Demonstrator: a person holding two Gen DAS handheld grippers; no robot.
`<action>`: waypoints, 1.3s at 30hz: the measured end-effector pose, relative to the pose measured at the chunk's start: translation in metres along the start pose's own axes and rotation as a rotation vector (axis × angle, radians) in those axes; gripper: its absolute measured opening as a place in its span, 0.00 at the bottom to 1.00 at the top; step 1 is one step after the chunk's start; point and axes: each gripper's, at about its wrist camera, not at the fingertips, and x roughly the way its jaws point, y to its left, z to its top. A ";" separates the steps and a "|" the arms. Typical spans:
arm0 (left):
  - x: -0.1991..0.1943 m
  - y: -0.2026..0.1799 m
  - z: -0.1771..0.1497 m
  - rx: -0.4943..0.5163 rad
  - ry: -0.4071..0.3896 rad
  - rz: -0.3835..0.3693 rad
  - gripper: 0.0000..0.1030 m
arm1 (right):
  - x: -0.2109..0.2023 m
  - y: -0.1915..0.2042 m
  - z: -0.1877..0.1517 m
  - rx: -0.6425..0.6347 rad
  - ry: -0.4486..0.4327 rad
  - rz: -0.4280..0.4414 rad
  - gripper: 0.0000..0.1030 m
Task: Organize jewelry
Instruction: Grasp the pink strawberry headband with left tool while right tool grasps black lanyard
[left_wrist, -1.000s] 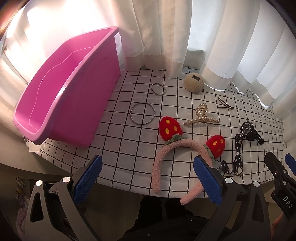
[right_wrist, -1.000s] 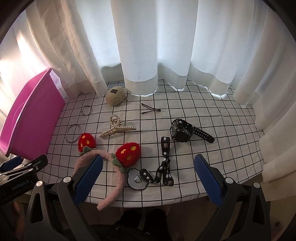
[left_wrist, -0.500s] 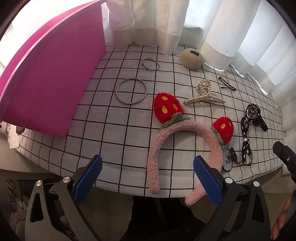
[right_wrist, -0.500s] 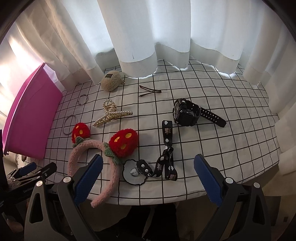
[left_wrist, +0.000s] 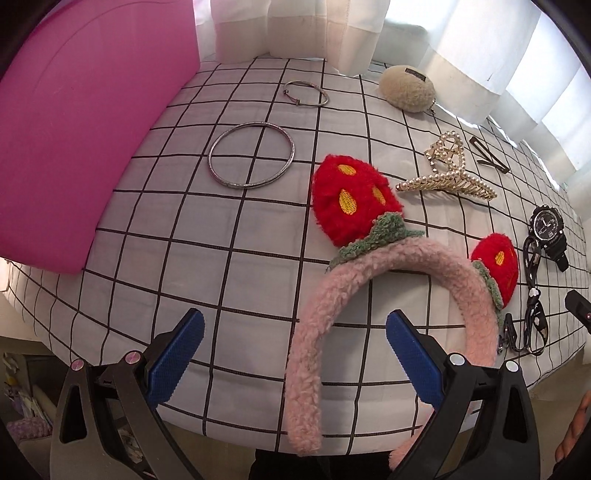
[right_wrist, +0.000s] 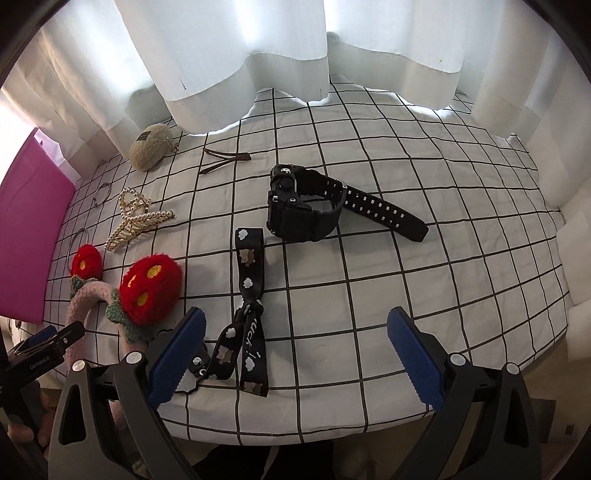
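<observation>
A pink fluffy headband with red strawberry ears lies at the table's front edge; it also shows in the right wrist view. My left gripper is open, its jaws standing either side of the headband's left leg, not touching. My right gripper is open and empty, low over the front edge, near a black printed strap. A black watch lies beyond it. A pearl hair claw, a large bangle, a thin bracelet and a hair pin lie on the checked cloth.
A pink tub stands at the left of the table. A beige fuzzy pouch sits at the back by the white curtains. The checked tablecloth covers the table. The left gripper's tip shows at the right view's left edge.
Both grippers have moved forward and lower toward the table. The headband now lies between my left jaws; the strap and watch are nearer to my right gripper. No object has moved.
</observation>
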 end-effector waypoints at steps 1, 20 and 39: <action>0.003 -0.001 -0.001 0.006 0.001 0.004 0.94 | 0.005 0.001 0.002 -0.003 0.014 0.006 0.91; 0.024 -0.014 -0.004 0.022 -0.027 0.036 0.95 | 0.051 0.031 -0.014 -0.126 0.081 -0.088 0.91; 0.004 -0.026 -0.023 0.095 -0.062 0.006 0.55 | 0.034 0.041 -0.038 -0.153 0.049 -0.066 0.77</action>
